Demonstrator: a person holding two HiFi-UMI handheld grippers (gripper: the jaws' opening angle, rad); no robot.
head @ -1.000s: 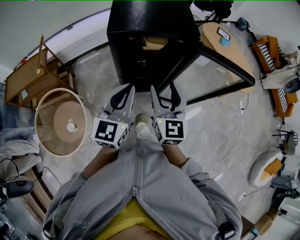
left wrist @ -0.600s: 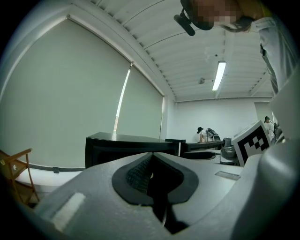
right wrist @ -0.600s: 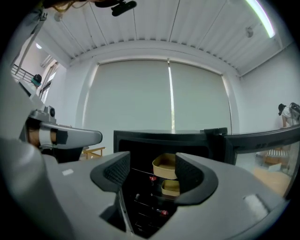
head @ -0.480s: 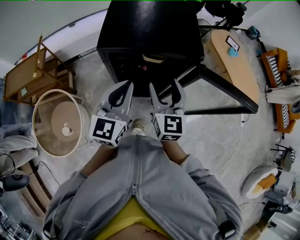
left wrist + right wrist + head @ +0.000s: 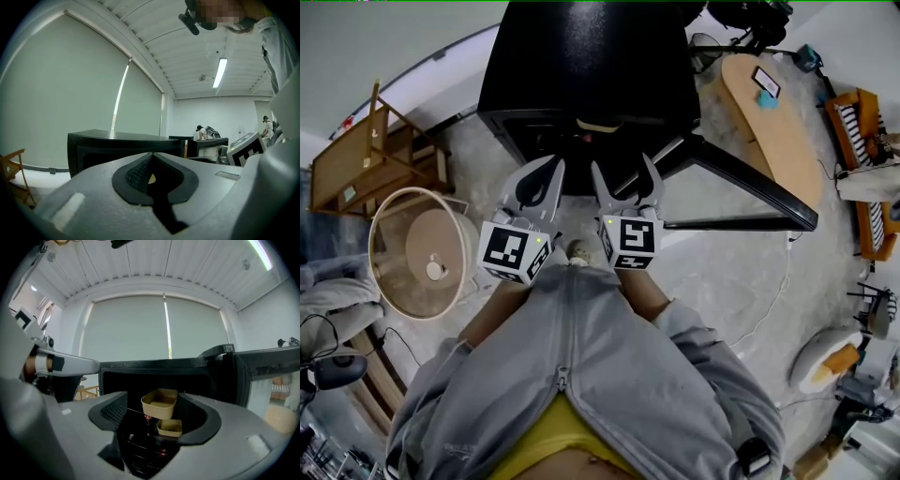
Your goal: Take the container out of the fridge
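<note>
tan containers (image 5: 159,405), two, in black fridge (image 5: 581,66); left gripper (image 5: 151,154) fingers together; right gripper (image 5: 152,397) fingers opening, empty

One black fridge (image 5: 581,56) stands here, and it has one door (image 5: 741,183). Inside the fridge there are two tan containers, an upper container (image 5: 159,404) and a lower container (image 5: 170,427). There are two grippers: the left gripper (image 5: 546,169) with its jaws together, and the right gripper (image 5: 622,167) with its jaws opening and nothing between them. Each gripper carries one marker cube, so there are two cubes. I count two wooden tables, one round table (image 5: 412,234) and one oval table (image 5: 769,122). Two persons (image 5: 200,132) stand far behind, and one long ceiling lamp (image 5: 219,72) is lit.
</note>
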